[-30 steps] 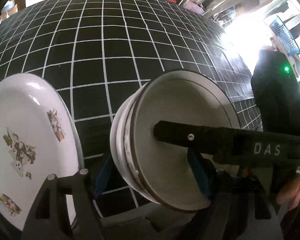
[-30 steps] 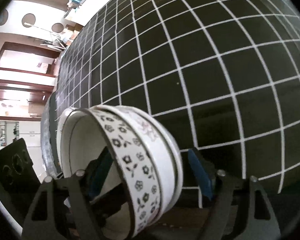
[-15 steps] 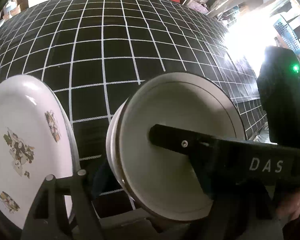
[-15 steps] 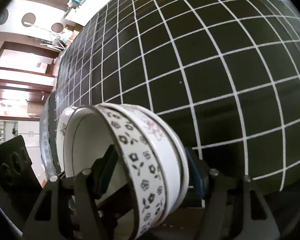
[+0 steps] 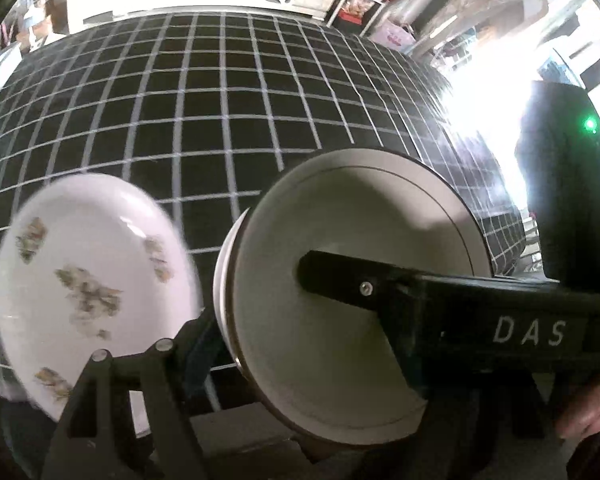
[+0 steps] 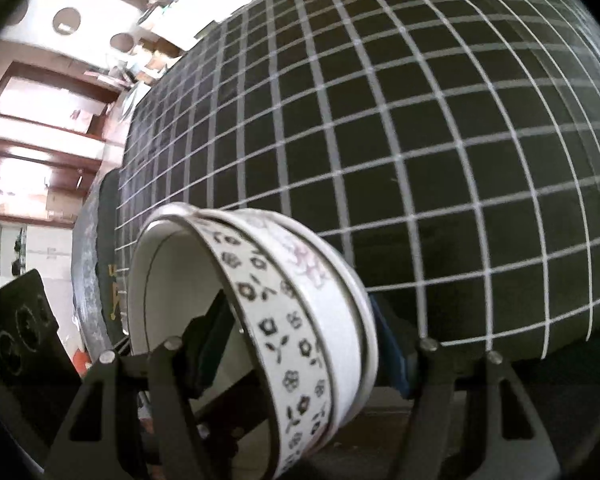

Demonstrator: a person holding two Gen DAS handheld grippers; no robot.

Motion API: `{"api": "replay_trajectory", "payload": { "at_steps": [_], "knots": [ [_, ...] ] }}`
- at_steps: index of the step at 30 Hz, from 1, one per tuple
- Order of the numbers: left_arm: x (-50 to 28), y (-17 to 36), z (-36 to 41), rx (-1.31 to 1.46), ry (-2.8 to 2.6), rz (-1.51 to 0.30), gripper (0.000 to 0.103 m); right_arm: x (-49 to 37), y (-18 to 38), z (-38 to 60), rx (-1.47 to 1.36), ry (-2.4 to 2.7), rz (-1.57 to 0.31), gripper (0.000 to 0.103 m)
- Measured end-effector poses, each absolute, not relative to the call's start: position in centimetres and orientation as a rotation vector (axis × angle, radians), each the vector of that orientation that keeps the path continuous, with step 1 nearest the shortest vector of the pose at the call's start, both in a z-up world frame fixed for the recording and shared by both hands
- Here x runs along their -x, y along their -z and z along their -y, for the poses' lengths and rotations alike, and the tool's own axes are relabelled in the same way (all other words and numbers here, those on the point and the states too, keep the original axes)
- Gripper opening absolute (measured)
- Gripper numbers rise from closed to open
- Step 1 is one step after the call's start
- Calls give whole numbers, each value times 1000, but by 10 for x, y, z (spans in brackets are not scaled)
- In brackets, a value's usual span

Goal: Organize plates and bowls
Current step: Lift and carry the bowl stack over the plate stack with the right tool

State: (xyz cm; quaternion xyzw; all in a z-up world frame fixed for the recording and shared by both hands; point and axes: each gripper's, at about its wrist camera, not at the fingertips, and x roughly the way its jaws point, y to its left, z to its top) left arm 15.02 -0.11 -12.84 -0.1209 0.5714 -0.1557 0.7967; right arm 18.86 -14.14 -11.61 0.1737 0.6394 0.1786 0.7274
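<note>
**Operator:** What am I holding, and where is it?

**Spotter:** Your right tongs (image 6: 296,348) are clamped on the nested bowls (image 6: 300,320). One pad is inside the inner bowl and the other is against the outside of the base. The stack is on edge just above the near rim of the checked cloth (image 6: 420,140), mouths turned to the left of the right wrist view. Its axis runs straight across, from one of your fingers to the other.

**Operator:** And my left?

**Spotter:** Your left tongs (image 5: 308,348) sit right at the same stack, on its base side. One pad shows beside the rim. The other is hidden behind your right tongs' lettered finger (image 5: 420,304), so I cannot tell whether they are gripping or just straddling. The right hand clearly carries the load.

**Operator:** Room to move?

**Spotter:** Plenty ahead of you, where the cloth lies bare and wide. Mind the flowered plate (image 5: 88,272), tilted just to the left of your left tongs, near the edge. I would tip the bowls mouth up further in
</note>
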Motion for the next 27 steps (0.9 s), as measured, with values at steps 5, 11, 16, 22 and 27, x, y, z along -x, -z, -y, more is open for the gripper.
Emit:
{"api": "replay_trajectory", "payload": {
  "at_steps": [5,11,16,22,27],
  "knots": [
    [-158,107,-43,281,259,-1188,75,-199,101,95,-332,-466,-1405,71],
    [-156,106,-105,332,173,-1172,75,-211,106,35,-261,-533,-1423,71],
    [-151,121,-137,371,123,-1195,74,-216,129,-2,-209,-554,-1477,71],
    [-148,141,-158,402,113,-1221,74,-219,149,-22,-196,-543,-1531,71],
    [-146,139,-155,404,120,-1202,74,-223,146,-20,-208,-539,-1530,71]
  ]
}}
